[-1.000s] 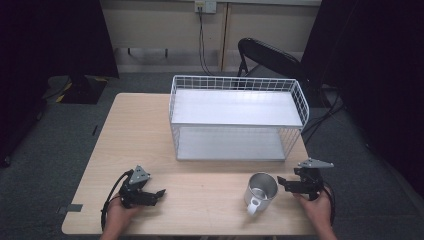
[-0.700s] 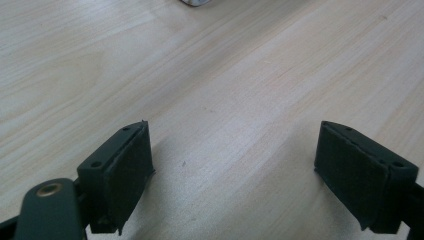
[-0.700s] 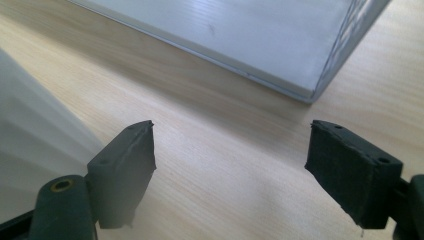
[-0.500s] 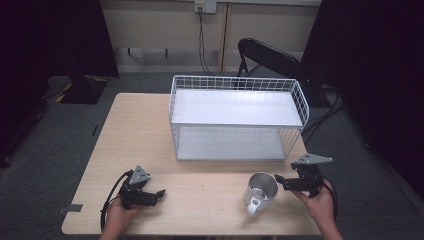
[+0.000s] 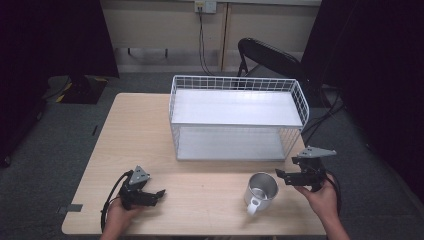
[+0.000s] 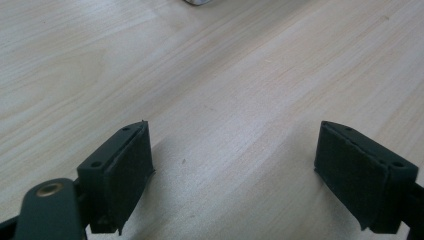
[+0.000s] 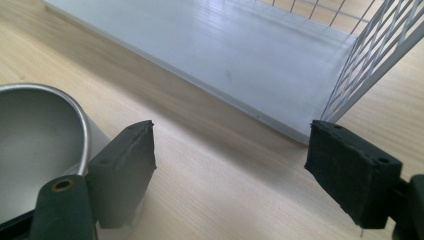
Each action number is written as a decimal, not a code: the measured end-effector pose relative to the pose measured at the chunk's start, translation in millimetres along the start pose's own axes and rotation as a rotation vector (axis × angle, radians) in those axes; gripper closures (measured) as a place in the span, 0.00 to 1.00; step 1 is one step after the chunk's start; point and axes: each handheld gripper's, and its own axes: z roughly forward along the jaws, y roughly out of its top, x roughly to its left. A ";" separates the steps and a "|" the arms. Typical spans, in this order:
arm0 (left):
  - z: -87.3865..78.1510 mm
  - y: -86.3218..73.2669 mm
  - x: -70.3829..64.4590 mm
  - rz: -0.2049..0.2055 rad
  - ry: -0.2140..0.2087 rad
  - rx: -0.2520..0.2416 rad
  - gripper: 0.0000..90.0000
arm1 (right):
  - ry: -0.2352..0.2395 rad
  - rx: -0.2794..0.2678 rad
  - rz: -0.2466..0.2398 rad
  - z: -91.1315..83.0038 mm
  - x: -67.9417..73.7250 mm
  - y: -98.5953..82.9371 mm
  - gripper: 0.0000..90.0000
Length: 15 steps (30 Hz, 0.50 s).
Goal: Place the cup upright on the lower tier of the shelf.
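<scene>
Steel mug [image 5: 261,190] stands just beside right gripper [image 5: 281,176], fingers spread.

Take the steel mug [image 5: 261,190] as your landmark. Left of it, bare table [image 5: 200,190] runs open to your left gripper [image 5: 156,194]. Behind it, the white wire rack [image 5: 239,118] blocks the way. Your right gripper [image 5: 280,176] sits just beside its right.

Wooden table [image 5: 150,135]: wire rack [image 5: 239,117], steel mug [image 5: 261,190] on top.
</scene>
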 end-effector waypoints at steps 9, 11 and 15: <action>0.1 0.0 -0.1 -0.003 -0.001 -0.002 0.17 | 0.041 -0.027 0.000 -10.0 9.4 13.1 0.22; 0.1 -0.1 -0.1 -0.003 -0.001 -0.002 0.17 | 0.051 -0.034 -0.005 -10.5 12.2 14.5 0.22; 0.1 0.0 0.0 -0.003 -0.001 -0.002 0.17 | 0.060 -0.032 -0.007 -10.9 17.4 16.2 0.22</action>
